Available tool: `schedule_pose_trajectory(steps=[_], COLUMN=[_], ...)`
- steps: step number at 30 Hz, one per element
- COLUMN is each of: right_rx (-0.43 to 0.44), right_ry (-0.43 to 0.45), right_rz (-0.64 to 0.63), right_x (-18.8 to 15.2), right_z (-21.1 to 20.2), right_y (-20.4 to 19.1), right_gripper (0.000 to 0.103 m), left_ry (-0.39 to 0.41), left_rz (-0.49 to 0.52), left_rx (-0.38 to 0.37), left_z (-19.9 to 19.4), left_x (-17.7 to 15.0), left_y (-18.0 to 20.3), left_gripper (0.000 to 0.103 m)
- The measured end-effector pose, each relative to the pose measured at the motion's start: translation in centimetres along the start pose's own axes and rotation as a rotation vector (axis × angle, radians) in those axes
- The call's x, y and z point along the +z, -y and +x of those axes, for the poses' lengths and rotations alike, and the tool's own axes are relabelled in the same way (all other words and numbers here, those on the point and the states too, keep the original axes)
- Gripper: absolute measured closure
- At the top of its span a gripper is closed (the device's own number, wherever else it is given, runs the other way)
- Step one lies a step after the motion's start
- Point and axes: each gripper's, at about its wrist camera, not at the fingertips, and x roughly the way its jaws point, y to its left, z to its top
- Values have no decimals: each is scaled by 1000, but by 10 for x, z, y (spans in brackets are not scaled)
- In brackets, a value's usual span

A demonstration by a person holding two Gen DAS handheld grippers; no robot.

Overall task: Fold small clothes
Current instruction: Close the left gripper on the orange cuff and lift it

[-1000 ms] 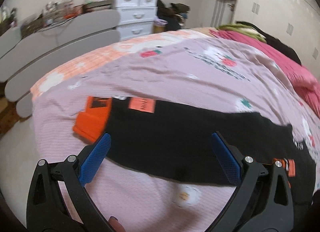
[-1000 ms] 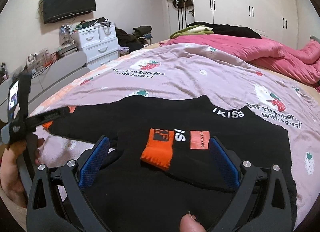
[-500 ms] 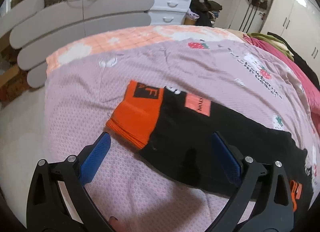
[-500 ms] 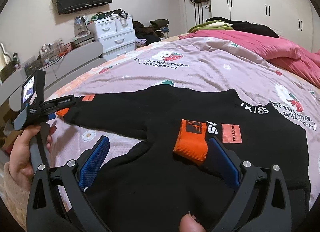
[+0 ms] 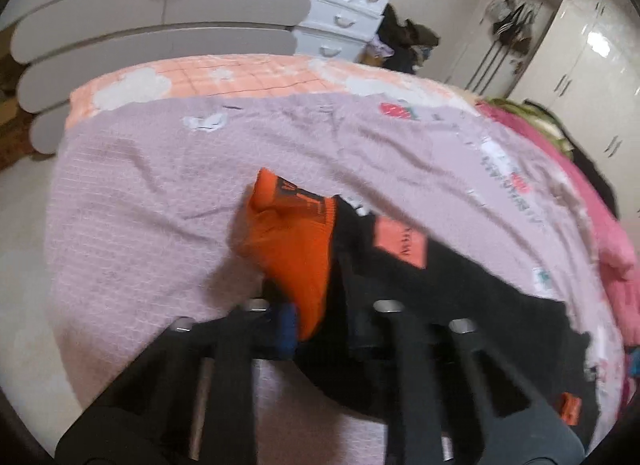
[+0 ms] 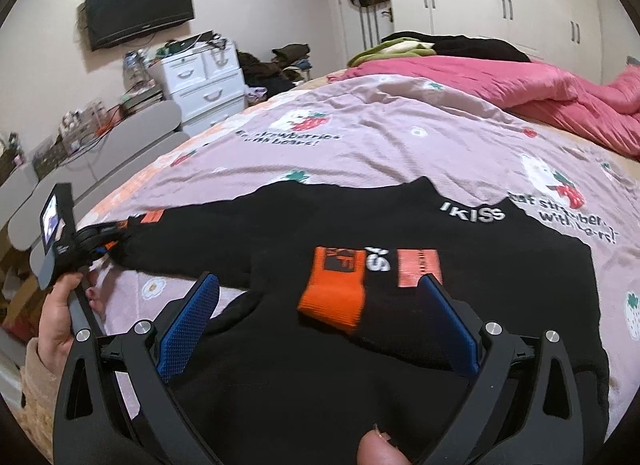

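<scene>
A black sweater (image 6: 360,345) with orange cuffs lies spread on the lilac bedspread (image 6: 360,145). My left gripper (image 5: 316,325) is shut on the left sleeve's orange cuff (image 5: 292,249), which stands bunched up off the bed; it also shows in the right wrist view (image 6: 116,237) at the sleeve's end. The right sleeve is folded across the body, its orange cuff (image 6: 332,289) lying flat. My right gripper (image 6: 316,325) is open, its blue pads on either side of that folded cuff, above the sweater body.
A pink duvet (image 6: 520,93) with dark clothes on it lies at the far right of the bed. A grey slatted footboard (image 5: 160,29) and white drawers (image 5: 340,17) stand beyond the bed's end. The bed edge drops to the floor at left (image 5: 24,225).
My left gripper has closed on the left sleeve's orange cuff and lifted it. My right gripper has stayed open and edged closer over the folded right cuff.
</scene>
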Motion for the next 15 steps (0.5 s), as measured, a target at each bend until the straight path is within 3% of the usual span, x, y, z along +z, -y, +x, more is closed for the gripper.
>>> schedule_pose_trajectory(steps=[5,15], right_rx=[-23,-87], right_ry=[16,59], right_rz=[56,175], right_x=[1,1], right_z=[-9,-32], right_y=[22,68], right_gripper=[5,5], left_ry=[54,136], left_rz=[40,219], left_rx=[-122,-402], left_z=[-27,-105], left_x=[4,-11], left_y=[18,104], left_gripper=[98,99])
